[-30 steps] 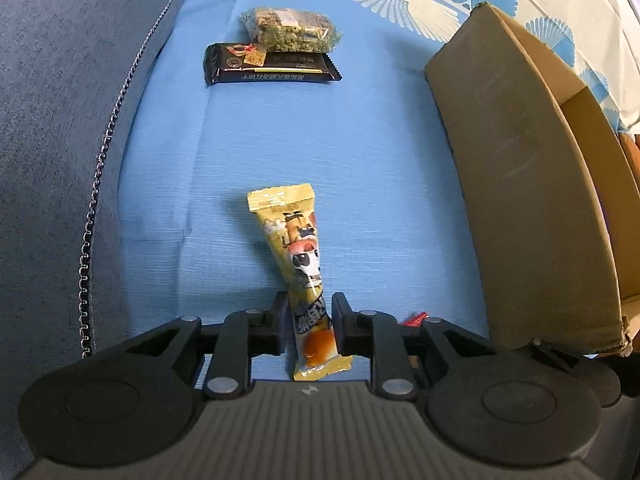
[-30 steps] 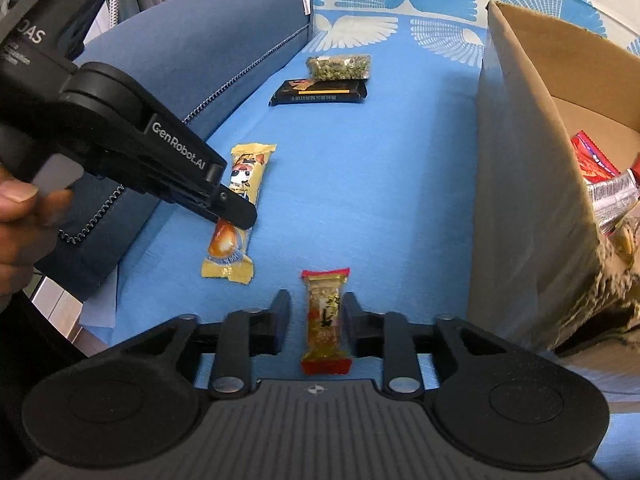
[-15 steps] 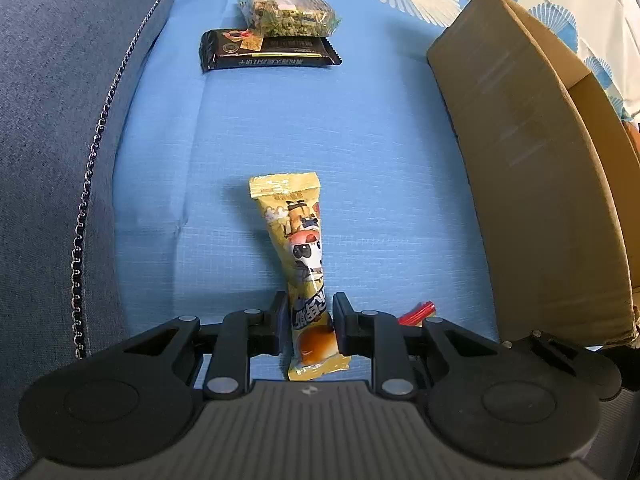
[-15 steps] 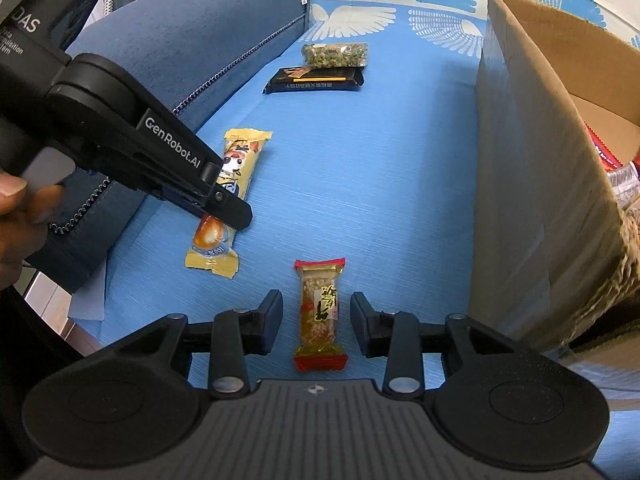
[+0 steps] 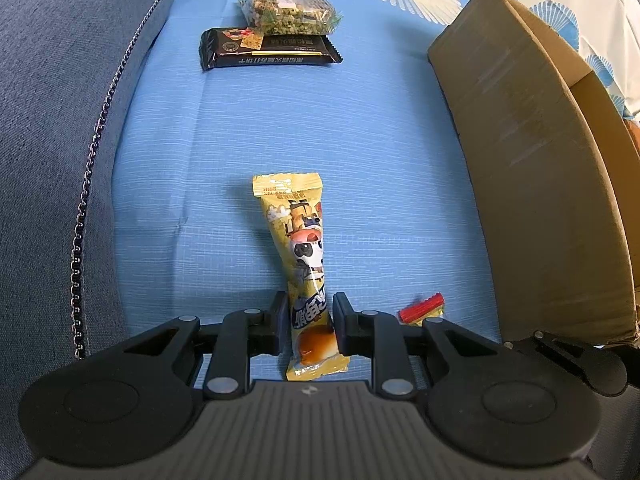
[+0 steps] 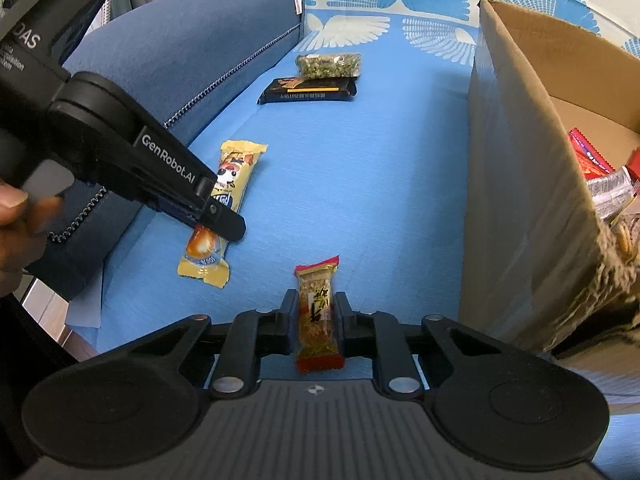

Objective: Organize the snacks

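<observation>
Two claws work over a blue cloth (image 5: 360, 160) spread on a sofa seat. Left claw (image 5: 310, 324) points steeply down, its jaws clamped on the lower part of a yellow snack packet (image 5: 306, 248) that lies lengthwise on the cloth; the packet's tail end projects back past the fingers. In the right wrist view the same claw (image 6: 224, 222) appears from the side, gripped by a hand (image 6: 12, 224) at the left edge, with the yellow packet (image 6: 236, 172) beneath it. Right claw (image 6: 316, 316) has just been closing: its jaws now pinch a small red-ended snack bar (image 6: 318, 308) between them, the bar resting on the cloth near the sofa's front edge. In the left wrist view only one red end of this bar (image 5: 422, 309) shows. Farther back lie a black snack packet (image 5: 268, 54) and a clear bag of green snacks (image 5: 288, 14), the bag overlapping the black packet's far edge. One cardboard box (image 6: 528, 184) stands at the right, with several packets (image 6: 600, 176) visible inside.
</observation>
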